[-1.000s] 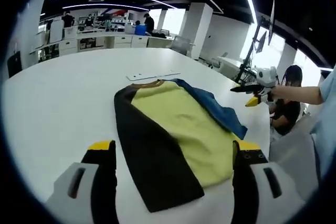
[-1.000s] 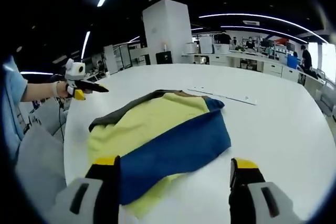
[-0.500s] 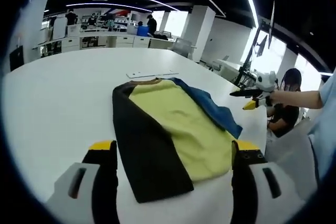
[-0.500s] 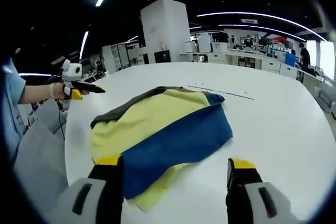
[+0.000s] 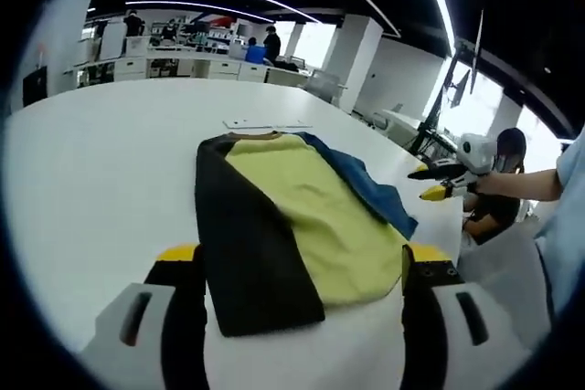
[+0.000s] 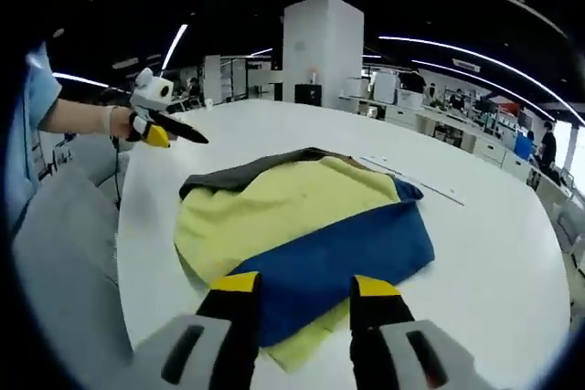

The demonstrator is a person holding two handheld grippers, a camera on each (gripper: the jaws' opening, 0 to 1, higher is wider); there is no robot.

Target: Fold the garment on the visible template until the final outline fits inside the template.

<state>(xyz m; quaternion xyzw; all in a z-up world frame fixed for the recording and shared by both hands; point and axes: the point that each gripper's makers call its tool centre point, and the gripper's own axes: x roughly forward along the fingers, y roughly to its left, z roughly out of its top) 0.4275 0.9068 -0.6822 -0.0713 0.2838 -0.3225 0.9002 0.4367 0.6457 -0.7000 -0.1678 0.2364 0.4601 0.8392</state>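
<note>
Two grippers hover over the folded garment point(image 5: 292, 216): left fingers point(image 5: 178, 271) spread wide, right fingers point(image 6: 370, 299) narrowed, gripping nothing.

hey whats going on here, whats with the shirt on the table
A person is folding a garment on a white table, a two-jaw gripper in each hand. It lies partly folded, with black, yellow and blue panels showing. The right gripper hovers at the blue edge, its jaws partly closed and empty. The left gripper is open over the near edge.

Yellow, black and blue garment point(image 5: 292, 212) on a white table point(image 5: 101, 162).
</note>
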